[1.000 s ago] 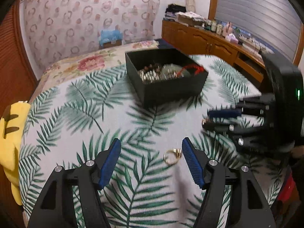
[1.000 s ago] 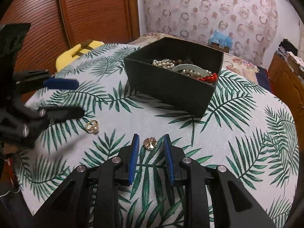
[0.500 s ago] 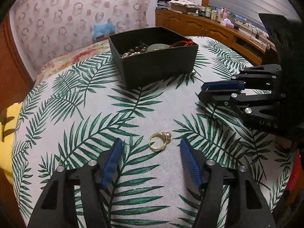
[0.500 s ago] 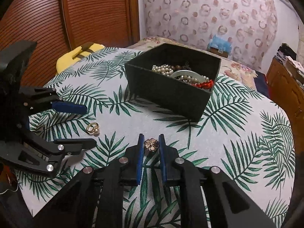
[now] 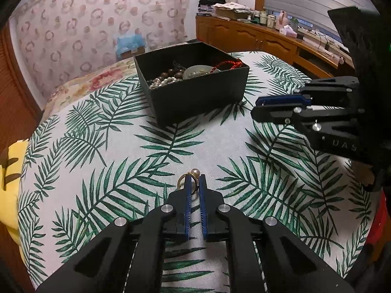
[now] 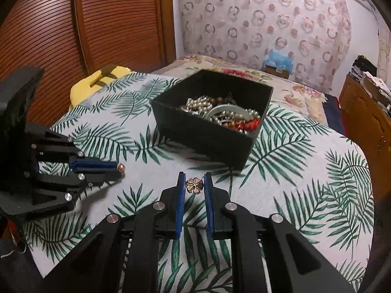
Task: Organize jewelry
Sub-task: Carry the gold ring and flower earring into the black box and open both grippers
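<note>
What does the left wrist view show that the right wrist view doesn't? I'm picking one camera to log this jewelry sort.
Only the left wrist view: the gold band of the pearl ring, pinched in the left tongs, and the cluttered wooden sideboard. Only the right wrist view: the gold flower-shaped charm between the right tongs, and the slatted wooden door. Both: the open black jewelry box and the palm-leaf printed cloth.

Left gripper (image 5: 194, 179) has just been closing, jaws now clamped on a ring (image 5: 189, 183). Right gripper (image 6: 194, 178) points down at an angle too, jaws closed in on a flower charm (image 6: 194, 186).
</note>
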Motion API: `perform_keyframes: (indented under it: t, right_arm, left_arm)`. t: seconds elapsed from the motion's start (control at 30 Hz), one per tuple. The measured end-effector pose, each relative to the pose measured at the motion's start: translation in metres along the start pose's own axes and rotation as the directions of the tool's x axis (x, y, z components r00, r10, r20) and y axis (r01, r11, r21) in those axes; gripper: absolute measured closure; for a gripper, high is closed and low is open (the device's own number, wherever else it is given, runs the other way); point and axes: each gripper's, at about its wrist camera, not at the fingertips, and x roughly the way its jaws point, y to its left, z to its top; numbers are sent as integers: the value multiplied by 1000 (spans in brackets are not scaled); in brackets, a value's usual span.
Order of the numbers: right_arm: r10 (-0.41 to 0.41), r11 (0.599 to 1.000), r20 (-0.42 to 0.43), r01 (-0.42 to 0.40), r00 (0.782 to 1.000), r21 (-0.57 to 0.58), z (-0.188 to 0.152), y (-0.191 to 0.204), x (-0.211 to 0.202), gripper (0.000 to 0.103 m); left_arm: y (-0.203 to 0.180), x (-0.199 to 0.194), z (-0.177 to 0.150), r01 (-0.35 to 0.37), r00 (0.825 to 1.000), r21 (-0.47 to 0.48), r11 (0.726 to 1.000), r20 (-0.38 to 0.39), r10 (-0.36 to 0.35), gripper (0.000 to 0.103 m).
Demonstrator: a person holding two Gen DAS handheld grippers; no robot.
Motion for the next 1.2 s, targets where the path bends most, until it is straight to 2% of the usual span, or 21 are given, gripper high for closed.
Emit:
perform_keyframes:
  t: [0.13, 0.33, 0.8, 1.1, 1.2]
  right_arm:
    - [0, 1000, 10, 0, 1000, -6, 4, 0, -4, 86]
    - [-1, 1000, 16, 1, 1000, -7, 7, 1, -4, 86]
    - [-3, 1000, 89, 2, 996, 9, 62, -24, -3, 86]
    - [14, 1000, 69, -16, 998, 21, 82, -48, 29, 86]
    - [15, 999, 73, -17, 997, 28, 81, -53, 32, 82]
  left_arm:
    - [2, 0, -1, 4, 1000, -2, 1000, 1, -4, 98]
    - [10, -13, 5, 4, 999, -26, 1000, 44, -3, 98]
    - [28, -27, 65, 10, 983, -95, 995, 182, 8, 98]
    - [46, -13, 104, 13, 977, -144, 989, 213, 18, 98]
    - [50, -4, 113, 13, 978, -155, 988, 209, 20, 98]
